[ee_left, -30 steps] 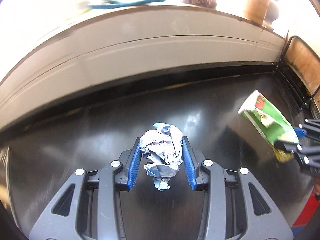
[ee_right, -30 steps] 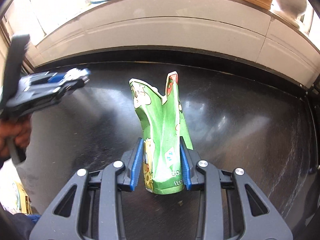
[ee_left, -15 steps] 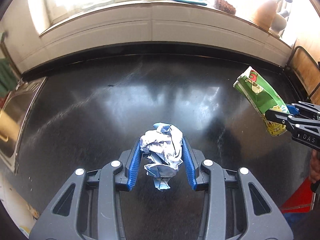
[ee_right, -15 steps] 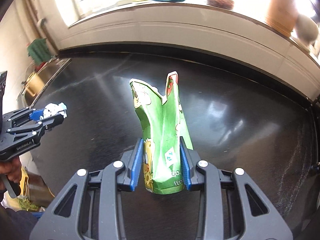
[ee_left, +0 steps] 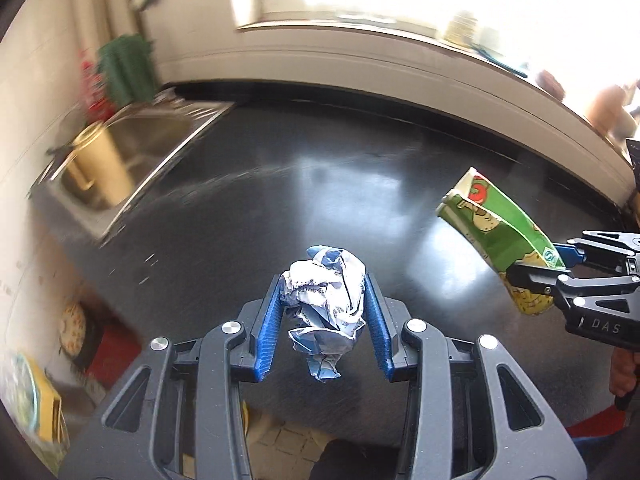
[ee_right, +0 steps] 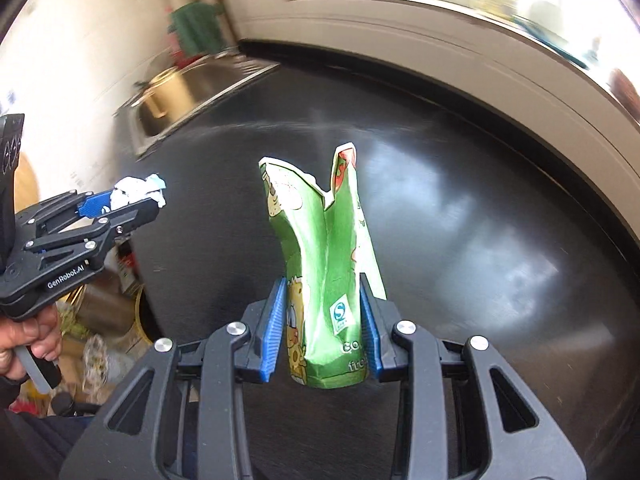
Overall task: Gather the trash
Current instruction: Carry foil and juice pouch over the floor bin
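While both tongs are loaded, nothing has been dropped yet. The left tongs (ee_left: 325, 316) are clamped on a paper wad (ee_left: 326, 298), white with blue print, pinched between the blue pads (ee_left: 269, 330) and hanging clear of the counter (ee_left: 280, 200). The right tongs (ee_right: 323, 326) are clamped on a green carton (ee_right: 326, 280), crushed at the waist, its torn top flaring upward. Each view shows the other tool: the wad (ee_right: 138, 192) sits off to the left of the carton, well apart, and the carton (ee_left: 500, 236) off to the right of the wad.

Compared with half a second ago, both cameras have swung leftward: the sink (ee_left: 132, 152) has moved from the frame's edge well into view, and the window ledge has slid to the right. The grips themselves look unchanged. My reading is that pickup is finished and the carry toward a bin is under way, probably off the counter's left end.

As for containers, the sink holds a brass-coloured pot (ee_left: 92, 160); what is inside it cannot be seen. Below the counter edge, blurred yellow and red things (ee_left: 44, 400) may belong to a bin, but that is too smeared to tell.
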`<action>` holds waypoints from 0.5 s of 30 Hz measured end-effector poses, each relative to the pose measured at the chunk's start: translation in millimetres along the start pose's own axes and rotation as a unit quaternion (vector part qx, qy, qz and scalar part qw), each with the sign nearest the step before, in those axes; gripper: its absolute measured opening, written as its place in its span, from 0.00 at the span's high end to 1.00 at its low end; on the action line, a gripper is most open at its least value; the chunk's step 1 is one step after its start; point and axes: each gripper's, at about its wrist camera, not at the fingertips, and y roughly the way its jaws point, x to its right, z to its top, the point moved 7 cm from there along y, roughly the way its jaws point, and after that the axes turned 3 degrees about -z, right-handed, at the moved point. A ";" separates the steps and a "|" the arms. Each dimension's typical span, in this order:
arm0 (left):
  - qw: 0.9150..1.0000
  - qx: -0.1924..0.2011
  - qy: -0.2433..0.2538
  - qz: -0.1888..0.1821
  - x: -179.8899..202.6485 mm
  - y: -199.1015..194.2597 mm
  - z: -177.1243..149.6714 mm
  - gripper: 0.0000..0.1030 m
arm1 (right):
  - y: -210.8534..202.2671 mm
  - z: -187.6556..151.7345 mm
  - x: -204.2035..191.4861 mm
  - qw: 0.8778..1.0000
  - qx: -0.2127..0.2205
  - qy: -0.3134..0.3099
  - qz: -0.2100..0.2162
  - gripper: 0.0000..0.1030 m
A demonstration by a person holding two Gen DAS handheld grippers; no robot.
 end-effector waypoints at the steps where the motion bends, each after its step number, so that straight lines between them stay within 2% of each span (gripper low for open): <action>1: 1.000 0.001 -0.017 0.015 -16.3 -6.5 -7.7 0.62 | 5.8 6.6 -18.7 1.000 -0.002 -0.018 0.015 0.67; 6: 0.993 -0.010 -0.089 0.077 -84.2 -32.5 -53.6 0.62 | 31.1 23.7 -116.9 0.990 -0.027 -0.104 0.096 0.67; 10: 0.981 -0.019 -0.150 0.119 -133.6 -54.7 -98.0 0.62 | 45.4 17.4 -191.9 0.973 -0.054 -0.168 0.148 0.67; 15: 0.966 -0.023 -0.208 0.150 -173.8 -72.2 -144.0 0.62 | 64.4 0.5 -259.2 0.954 -0.089 -0.217 0.184 0.67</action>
